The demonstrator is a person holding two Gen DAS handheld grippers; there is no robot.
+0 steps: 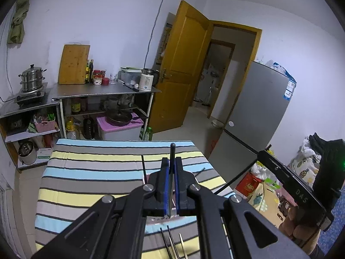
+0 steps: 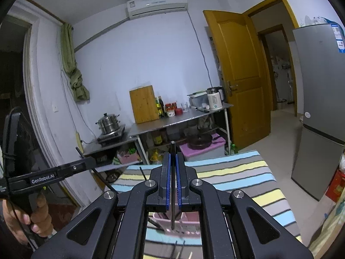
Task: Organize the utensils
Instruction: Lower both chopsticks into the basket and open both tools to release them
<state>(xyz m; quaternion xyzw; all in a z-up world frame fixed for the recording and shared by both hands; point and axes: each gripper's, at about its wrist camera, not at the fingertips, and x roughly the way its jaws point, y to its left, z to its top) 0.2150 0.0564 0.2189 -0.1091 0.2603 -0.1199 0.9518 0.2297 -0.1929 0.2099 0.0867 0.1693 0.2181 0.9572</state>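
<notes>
1. A dark chopstick (image 1: 172,157) is held upright in the left gripper (image 1: 171,185); the blue pads (image 1: 165,183) are drawn in narrow against its shaft, and its rounded end stands clear above the fingertips

2. A second dark chopstick (image 2: 172,172) is clamped the same way in the right gripper (image 2: 172,179), jaws nearly closed on it, with its lower end reaching down past the pads

3. The vertical hold is judged to be deliberate: a pink holder (image 2: 172,220) sits on the striped tablecloth (image 2: 237,172) directly under the right gripper, so a thin stick kept on end could be lowered straight into its opening

4. In the right wrist view the lower tip of the held chopstick lies at or just inside the holder's mouth; whether it touches the rim cannot be told

5. In the left wrist view only a strip of the pink holder (image 1: 161,219) is seen below the jaws, so the left chopstick is taken to be above or just beside it

6. Several loose chopsticks (image 1: 172,243) lie flat on the cloth near the lower edge, on the near side of the holder and apart from both grippers; these are judged to be still unsorted

7. A further thin dark stick (image 1: 143,168) appears left of the left gripper; what it rests in is hidden
</notes>
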